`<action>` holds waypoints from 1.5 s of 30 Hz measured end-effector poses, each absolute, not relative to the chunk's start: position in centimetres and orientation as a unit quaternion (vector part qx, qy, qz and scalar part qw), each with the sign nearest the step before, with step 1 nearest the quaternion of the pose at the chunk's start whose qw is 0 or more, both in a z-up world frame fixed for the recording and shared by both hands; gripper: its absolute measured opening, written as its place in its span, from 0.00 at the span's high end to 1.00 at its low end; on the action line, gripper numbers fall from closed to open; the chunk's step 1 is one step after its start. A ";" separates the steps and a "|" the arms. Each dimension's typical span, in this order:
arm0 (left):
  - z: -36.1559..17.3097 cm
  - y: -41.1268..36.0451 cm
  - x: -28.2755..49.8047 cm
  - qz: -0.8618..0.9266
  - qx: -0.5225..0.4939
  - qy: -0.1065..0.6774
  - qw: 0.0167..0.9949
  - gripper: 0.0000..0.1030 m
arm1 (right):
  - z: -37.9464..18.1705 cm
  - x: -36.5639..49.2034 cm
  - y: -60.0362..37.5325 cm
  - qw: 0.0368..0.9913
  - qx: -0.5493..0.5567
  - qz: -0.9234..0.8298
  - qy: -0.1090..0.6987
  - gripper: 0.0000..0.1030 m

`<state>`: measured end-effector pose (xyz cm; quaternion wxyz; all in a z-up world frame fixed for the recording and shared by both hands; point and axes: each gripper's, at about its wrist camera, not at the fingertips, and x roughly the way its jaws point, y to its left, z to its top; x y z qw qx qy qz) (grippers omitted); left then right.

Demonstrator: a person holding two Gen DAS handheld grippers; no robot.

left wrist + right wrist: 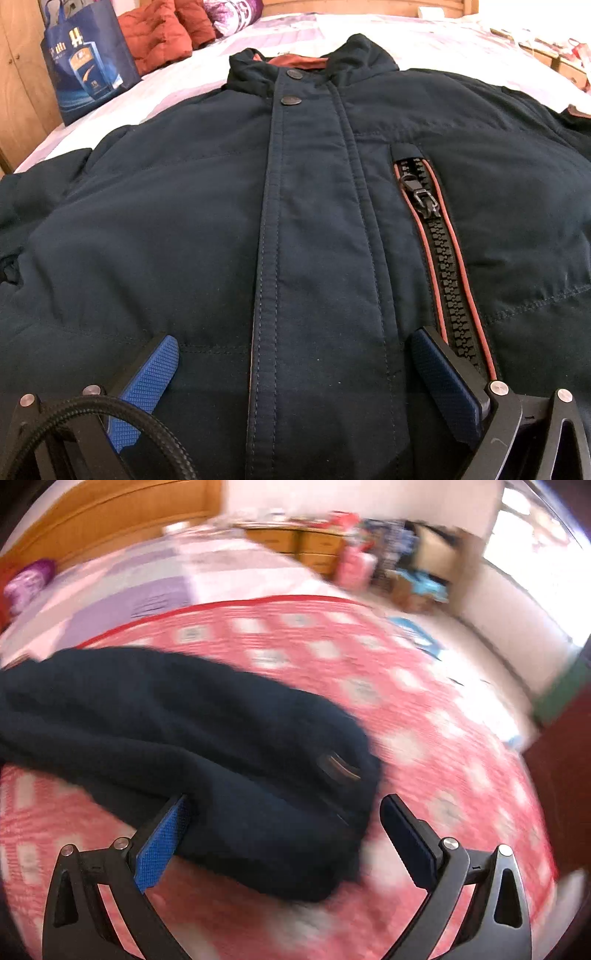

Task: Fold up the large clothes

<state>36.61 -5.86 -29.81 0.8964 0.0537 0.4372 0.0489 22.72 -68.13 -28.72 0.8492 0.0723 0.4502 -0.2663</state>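
Note:
A dark navy jacket (184, 229) lies front-up on the bed, collar at the far end, snap placket down the middle and a chest zipper (443, 254) with orange trim. My left gripper (291, 343) is open and hovers just above the jacket's lower front, astride the placket. In the right wrist view, which is blurred, a navy sleeve (192, 731) with a small cuff tab (338, 766) lies on the pink quilt (424, 701). My right gripper (284, 808) is open, with the sleeve's cuff end between its fingers.
A blue shopping bag (86, 62) stands at the bed's far left, by rust-red cushions (159, 35) and a wooden headboard (369, 7). Wooden drawers (306, 546), boxes (424, 565) and clutter line the wall beyond the bed; a bright floor lies to the right.

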 end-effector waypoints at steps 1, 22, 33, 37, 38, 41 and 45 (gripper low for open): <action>-29.8 -5.9 36.6 0.049 0.054 0.437 0.896 0.00 | -28.6 21.8 -68.9 0.847 0.088 -0.275 0.447 0.01; -29.7 -6.2 36.6 0.056 0.068 0.431 0.898 0.00 | -31.0 21.6 -69.8 0.709 0.578 -0.291 0.280 0.07; -29.4 -6.6 36.6 0.060 0.084 0.433 0.896 0.00 | -23.9 24.6 -69.5 0.828 0.340 -0.292 0.338 0.78; -28.2 -7.6 37.1 0.070 0.112 0.439 0.889 0.00 | -24.3 25.0 -69.0 0.823 0.326 -0.303 0.353 0.79; -27.5 -7.9 37.2 0.060 0.107 0.433 0.893 0.00 | -24.4 25.3 -68.8 0.824 0.311 -0.302 0.365 0.79; -25.1 -9.1 38.1 0.036 0.091 0.403 0.910 0.00 | -24.9 25.5 -69.4 0.815 0.319 -0.305 0.377 0.79; -27.0 -10.0 41.7 0.052 0.097 0.444 0.889 0.00 | -24.5 26.4 -69.3 0.810 0.318 -0.320 0.375 0.79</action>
